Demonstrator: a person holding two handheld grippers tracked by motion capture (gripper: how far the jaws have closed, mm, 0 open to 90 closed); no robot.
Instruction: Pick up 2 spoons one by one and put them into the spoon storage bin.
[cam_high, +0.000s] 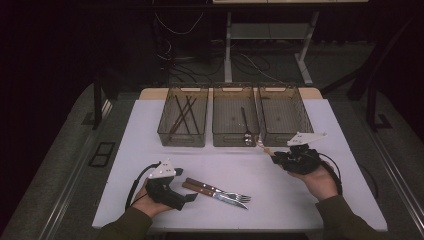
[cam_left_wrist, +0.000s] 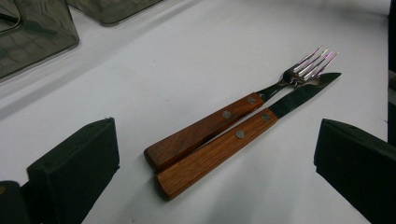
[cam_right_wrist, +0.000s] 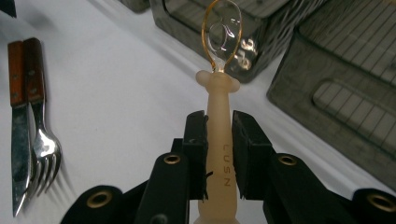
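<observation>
One spoon (cam_right_wrist: 219, 140) between right gripper (cam_right_wrist: 219, 140) pads.

Room: I see it dim, walls lost in dark.
Floor (cam_high: 65, 145): grey, perhaps carpet.
Behind: desk frame (cam_high: 267, 37), cables (cam_high: 172, 55).

The high view is dim: the room around the tabletop (cam_high: 280, 190) sinks into near black, and only the white surface catches enough light to read. It looks grainy and soft, with small things hard to make out.

The left gripper view is brighter and fairly sharp at the centre; the fork (cam_left_wrist: 243, 112) tines show a purplish glare, and the near black jaws blur at the bottom corners. Shadows under the knife (cam_left_wrist: 243, 135) are faint and short.

In the right gripper view, the spoon (cam_right_wrist: 219, 116) bowl glints with reflections, and the bins (cam_right_wrist: 336, 70) behind fall slightly out of focus.
</observation>
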